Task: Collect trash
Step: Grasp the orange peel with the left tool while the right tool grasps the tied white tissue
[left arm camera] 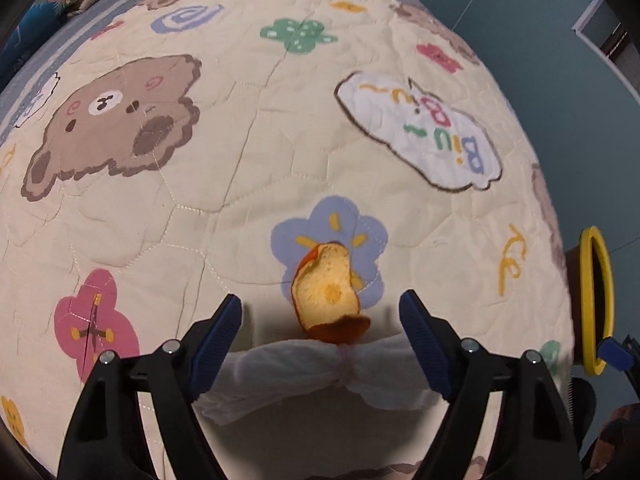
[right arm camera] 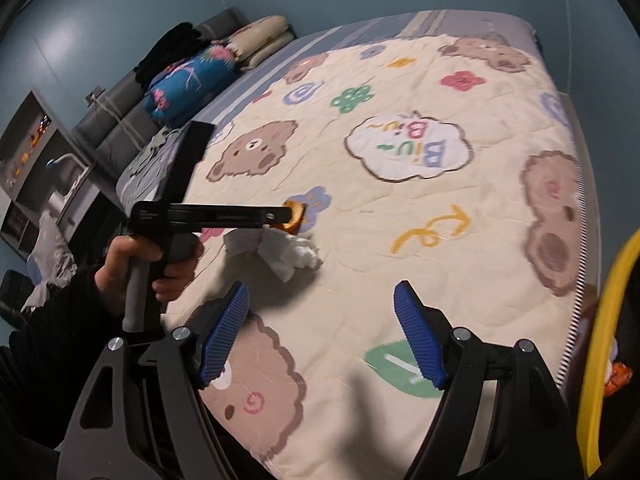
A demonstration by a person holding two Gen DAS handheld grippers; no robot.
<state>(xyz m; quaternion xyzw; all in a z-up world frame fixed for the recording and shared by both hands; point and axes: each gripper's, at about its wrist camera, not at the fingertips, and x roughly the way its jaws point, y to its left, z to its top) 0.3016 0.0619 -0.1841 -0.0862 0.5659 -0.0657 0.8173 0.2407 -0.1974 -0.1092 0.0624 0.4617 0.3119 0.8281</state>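
Walls (right arm camera: 120, 8) painted blue-grey, with a soft glare patch. Bed against the wall, covered by a cream quilt (right arm camera: 400, 280) printed with bears and flowers. Grey padded headboard (right arm camera: 116, 128). Folded bedding (right arm camera: 260, 38) stacked at the head. Shelving unit (right arm camera: 32, 160) alongside.

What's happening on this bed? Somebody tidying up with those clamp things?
Yes. A person holds a two-finger gripper in each hand and is picking litter off the quilt. The left gripper is open, its fingers either side of an orange peel, with a crumpled tissue just below. Neither is grasped yet. The right gripper is open and empty, hanging off to the side. A yellow-rimmed bin waits at the bed's edge.
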